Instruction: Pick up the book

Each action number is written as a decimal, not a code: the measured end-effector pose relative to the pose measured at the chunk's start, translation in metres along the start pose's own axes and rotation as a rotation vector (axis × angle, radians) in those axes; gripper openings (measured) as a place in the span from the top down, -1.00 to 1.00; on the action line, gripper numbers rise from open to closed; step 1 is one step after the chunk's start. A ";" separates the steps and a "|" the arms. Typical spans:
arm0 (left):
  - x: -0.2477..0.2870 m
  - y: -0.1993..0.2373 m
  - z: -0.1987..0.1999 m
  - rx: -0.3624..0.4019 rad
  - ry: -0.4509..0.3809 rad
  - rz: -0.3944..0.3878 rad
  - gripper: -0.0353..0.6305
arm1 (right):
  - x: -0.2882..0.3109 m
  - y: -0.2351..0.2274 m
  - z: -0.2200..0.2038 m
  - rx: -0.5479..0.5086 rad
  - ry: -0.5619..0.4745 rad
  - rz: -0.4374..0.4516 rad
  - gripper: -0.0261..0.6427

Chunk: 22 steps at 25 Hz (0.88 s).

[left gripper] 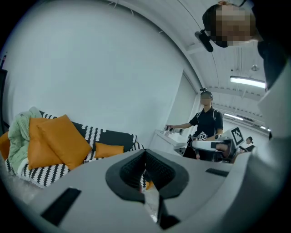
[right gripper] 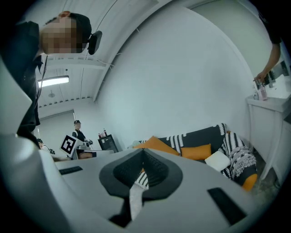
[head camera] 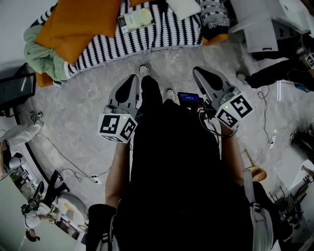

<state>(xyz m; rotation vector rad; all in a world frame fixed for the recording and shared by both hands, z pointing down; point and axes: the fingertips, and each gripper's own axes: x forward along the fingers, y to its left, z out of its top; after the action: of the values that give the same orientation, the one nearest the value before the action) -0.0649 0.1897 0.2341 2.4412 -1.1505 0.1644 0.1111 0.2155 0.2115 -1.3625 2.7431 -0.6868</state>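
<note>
Checking the claws: left gripper [left gripper: 145,152] and right gripper [right gripper: 143,153] are both pressed fully together, pinching nothing, out over the grey floor [head camera: 73,112]. One book [head camera: 136,19] lies on the striped sofa [head camera: 169,30], well apart from both, just beside one big orange cushion [head camera: 78,24].

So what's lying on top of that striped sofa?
An orange cushion, a green blanket, the book, a white pillow and a patterned throw. Whatever lies beneath the cushion is covered.
</note>
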 end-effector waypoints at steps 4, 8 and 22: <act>0.029 0.015 0.013 0.000 -0.004 -0.041 0.85 | 0.021 -0.014 0.016 -0.016 -0.003 -0.032 0.87; 0.055 0.037 0.029 0.008 0.018 -0.080 0.85 | 0.051 -0.028 0.032 -0.013 -0.009 -0.064 0.87; 0.121 0.142 0.080 0.004 0.086 -0.163 0.85 | 0.177 -0.048 0.073 0.004 -0.002 -0.127 0.87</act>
<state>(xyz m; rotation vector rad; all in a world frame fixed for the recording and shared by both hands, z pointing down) -0.1005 -0.0101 0.2438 2.4918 -0.9112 0.2201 0.0510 0.0279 0.1976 -1.5458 2.6706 -0.6957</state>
